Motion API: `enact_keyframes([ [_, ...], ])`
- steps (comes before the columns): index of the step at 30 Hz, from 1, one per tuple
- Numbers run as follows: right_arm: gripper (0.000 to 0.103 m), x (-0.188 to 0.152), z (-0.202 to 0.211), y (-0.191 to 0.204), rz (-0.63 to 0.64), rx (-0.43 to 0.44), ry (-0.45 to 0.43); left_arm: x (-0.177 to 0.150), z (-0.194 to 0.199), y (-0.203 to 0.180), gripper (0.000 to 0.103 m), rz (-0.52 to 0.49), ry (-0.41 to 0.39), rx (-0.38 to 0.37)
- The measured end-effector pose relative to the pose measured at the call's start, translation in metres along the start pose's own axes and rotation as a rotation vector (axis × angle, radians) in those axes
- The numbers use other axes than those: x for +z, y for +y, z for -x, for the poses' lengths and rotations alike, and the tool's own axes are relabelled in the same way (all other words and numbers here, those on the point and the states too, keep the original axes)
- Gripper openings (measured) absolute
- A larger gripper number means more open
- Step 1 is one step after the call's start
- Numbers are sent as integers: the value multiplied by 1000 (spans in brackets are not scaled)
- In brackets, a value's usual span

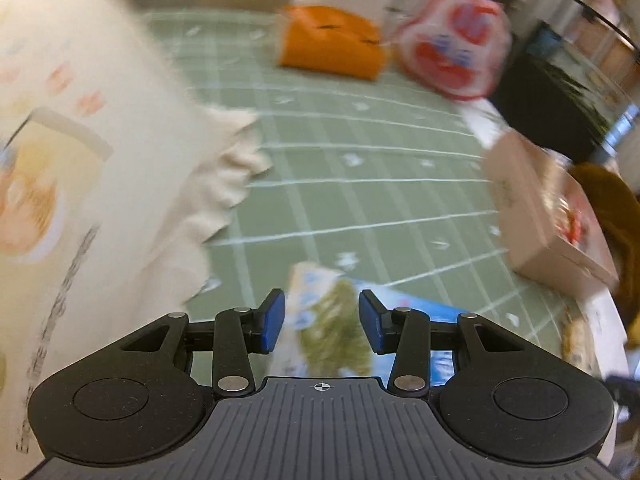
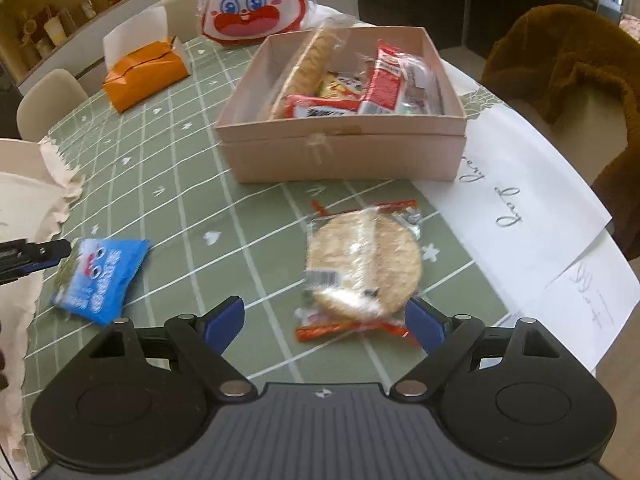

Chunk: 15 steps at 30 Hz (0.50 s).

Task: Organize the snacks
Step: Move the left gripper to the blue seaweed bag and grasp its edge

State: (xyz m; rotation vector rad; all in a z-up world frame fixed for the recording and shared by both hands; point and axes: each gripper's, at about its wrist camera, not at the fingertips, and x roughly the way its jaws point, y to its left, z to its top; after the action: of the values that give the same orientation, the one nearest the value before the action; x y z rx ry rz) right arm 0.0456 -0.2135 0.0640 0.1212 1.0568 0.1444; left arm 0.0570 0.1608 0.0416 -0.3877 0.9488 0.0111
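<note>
Left gripper (image 1: 322,320) fingers apart, straddling blue packet (image 1: 332,320) flat on desk (image 1: 360,168), ready to pinch. Right gripper (image 2: 324,320) fingers spread wide near cracker pack (image 2: 362,264), for boxing in carton (image 2: 340,152).

Cursive "Day" is written on white paper (image 2: 516,184).

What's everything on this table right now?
Blue snack packet: one, blue and white, near left, between the left gripper's fingers.
Round cracker pack: one, tan in clear wrap, near middle.
Cardboard box: one, pale pink-brown, middle, holding several wrapped snacks.
Orange tissue pack: one, orange, far left.
Rabbit bag: one, red and white, far edge.
Paper sheets: two, white, right.
Tablecloth: one, green with a white grid.
Chair cover: one, brown, right.
Left gripper: black, blue pads.
Right gripper: same, open above the crackers.
</note>
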Motion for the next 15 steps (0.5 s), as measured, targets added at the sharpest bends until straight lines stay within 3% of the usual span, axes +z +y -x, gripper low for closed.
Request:
enact_keyframes([
  [4, 88, -12, 9, 14, -1, 41, 10, -13, -1, -4, 44, 20, 30, -35],
  [8, 88, -22, 7, 35, 53, 79, 41, -28, -3, -27, 44, 34, 96, -129],
  [15, 88, -33, -3, 68, 132, 63, 57, -53, 2, -66, 44, -40, 170, -214],
])
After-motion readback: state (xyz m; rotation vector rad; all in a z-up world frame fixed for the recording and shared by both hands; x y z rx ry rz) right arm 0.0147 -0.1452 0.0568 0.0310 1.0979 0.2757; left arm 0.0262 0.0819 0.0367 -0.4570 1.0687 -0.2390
